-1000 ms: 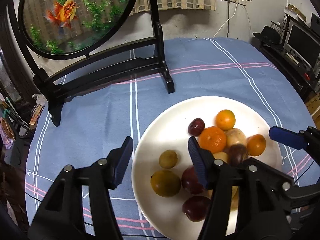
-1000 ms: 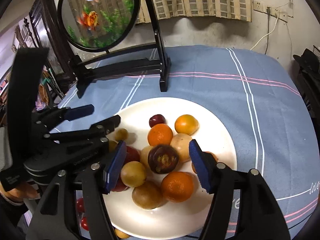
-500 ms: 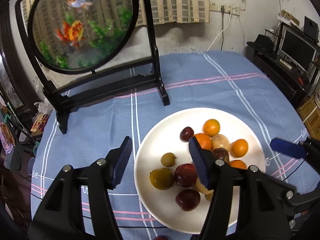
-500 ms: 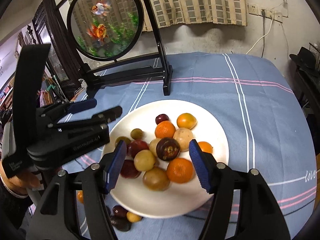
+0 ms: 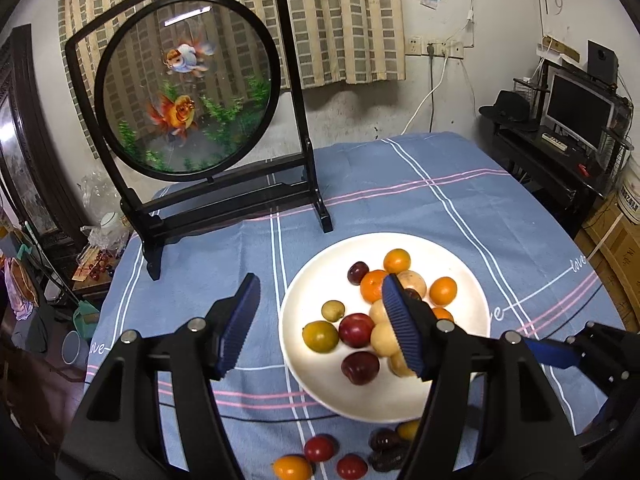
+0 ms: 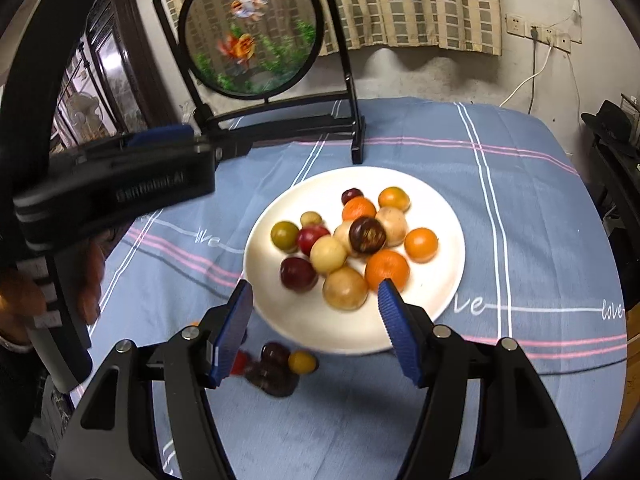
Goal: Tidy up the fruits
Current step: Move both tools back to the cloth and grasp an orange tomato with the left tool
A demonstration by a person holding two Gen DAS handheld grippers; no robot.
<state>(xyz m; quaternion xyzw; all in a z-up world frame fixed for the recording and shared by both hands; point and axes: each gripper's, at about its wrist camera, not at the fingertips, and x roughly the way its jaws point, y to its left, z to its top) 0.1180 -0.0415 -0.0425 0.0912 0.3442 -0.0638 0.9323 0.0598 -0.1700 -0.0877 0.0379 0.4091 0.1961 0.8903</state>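
A white plate (image 5: 400,404) on the blue tablecloth holds a pile of several fruits: oranges (image 5: 374,285), red plums (image 5: 356,330), pale yellow ones and a green one (image 5: 320,336). Several loose fruits (image 5: 320,449) lie on the cloth before the plate's near rim. My left gripper (image 5: 320,292) hovers above the plate's left edge, its jaws opening with nothing between them. My right gripper (image 6: 315,286) hangs over the plate's (image 6: 440,208) near rim, open and holding nothing. The loose fruits (image 6: 280,364) show blurred below it. Each gripper appears at the side of the other's view.
A round goldfish screen (image 5: 188,88) in a black stand stands at the back left of the table. A thin black cord (image 5: 260,418) crosses the cloth by the plate. A desk with a monitor (image 5: 580,108) is off to the right. A hand (image 6: 24,300) grips the left tool.
Both grippers have drawn back and up from the plate, which now looks smaller. Loose fruits in front of the plate have come into view. The left jaws stand slightly wider.
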